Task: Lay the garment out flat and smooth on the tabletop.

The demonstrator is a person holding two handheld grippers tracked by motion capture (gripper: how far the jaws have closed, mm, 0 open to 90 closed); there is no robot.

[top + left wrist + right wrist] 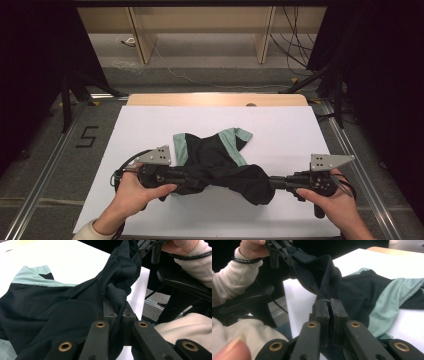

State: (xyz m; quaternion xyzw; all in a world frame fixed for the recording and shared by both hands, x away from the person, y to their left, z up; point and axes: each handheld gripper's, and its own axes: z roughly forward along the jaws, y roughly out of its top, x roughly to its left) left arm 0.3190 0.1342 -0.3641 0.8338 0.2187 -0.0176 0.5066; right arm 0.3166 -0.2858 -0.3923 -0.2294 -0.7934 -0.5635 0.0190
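Note:
A black garment with pale green panels [215,160] lies crumpled on the white table cover [280,130], its near edge lifted between both hands. My left gripper [182,176] is shut on black cloth at the garment's left end; the left gripper view has the cloth [115,293] pinched between the pads [109,307]. My right gripper [274,182] is shut on the right end, where the fabric bunches. In the right gripper view, cloth [325,275] rises from between the closed pads [337,307]. The green panels [392,297] lie on the table beyond.
The white cover lies on a wooden table [215,99] with a hole near its far edge. Metal rails [45,170] flank the table on both sides. Wooden shelf legs and cables [295,50] stand on the floor behind. A black chair seat [182,282] sits below the table's near edge.

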